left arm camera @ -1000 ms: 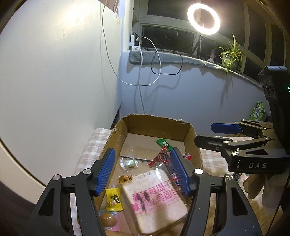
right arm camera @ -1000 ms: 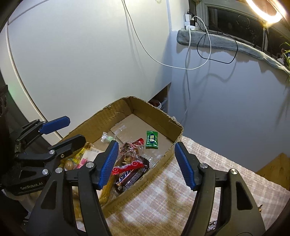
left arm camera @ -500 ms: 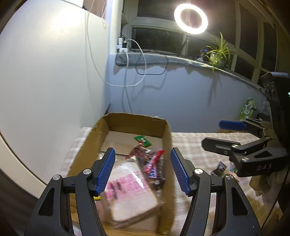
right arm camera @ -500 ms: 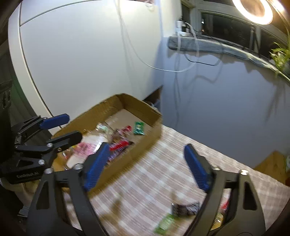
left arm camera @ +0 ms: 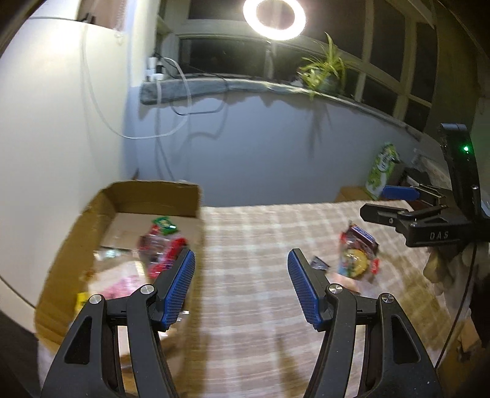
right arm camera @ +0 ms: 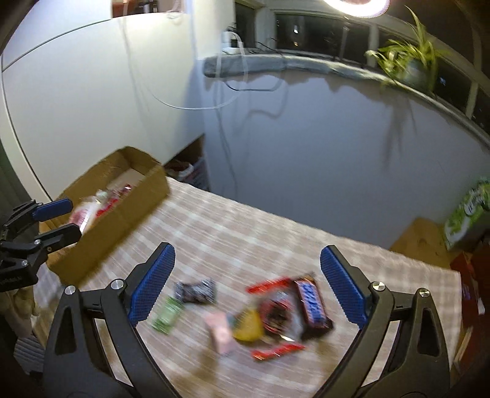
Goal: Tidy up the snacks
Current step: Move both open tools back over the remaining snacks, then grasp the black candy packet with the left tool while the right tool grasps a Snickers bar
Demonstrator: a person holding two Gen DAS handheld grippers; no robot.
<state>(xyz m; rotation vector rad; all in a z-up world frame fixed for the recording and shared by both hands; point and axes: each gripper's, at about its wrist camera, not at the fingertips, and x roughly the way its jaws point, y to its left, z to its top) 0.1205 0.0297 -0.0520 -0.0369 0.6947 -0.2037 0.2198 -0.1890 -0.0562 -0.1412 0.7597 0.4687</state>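
A cardboard box [left arm camera: 73, 232] with several snacks inside stands at the left of the checked tablecloth; it also shows in the right wrist view [right arm camera: 122, 211]. A loose pile of snacks [right arm camera: 275, 312] lies on the cloth between the right gripper's fingers: a blue chocolate bar [right arm camera: 312, 306], a dark wrapper [right arm camera: 196, 290], a green packet [right arm camera: 167, 315]. The pile also shows in the left wrist view [left arm camera: 358, 257]. My left gripper [left arm camera: 240, 287] is open and empty beside the box's right wall. My right gripper [right arm camera: 246, 284] is open wide and empty above the pile.
A green bag [left arm camera: 382, 168] stands on a wooden surface at the far right of the table. A wall with hanging cables runs behind. A window sill with a plant [left arm camera: 324, 70] and a ring light [left arm camera: 274, 16] is above.
Both grippers have swung right, away from the box. The right gripper has opened wider and now sits over the loose pile. The left gripper has left the box.
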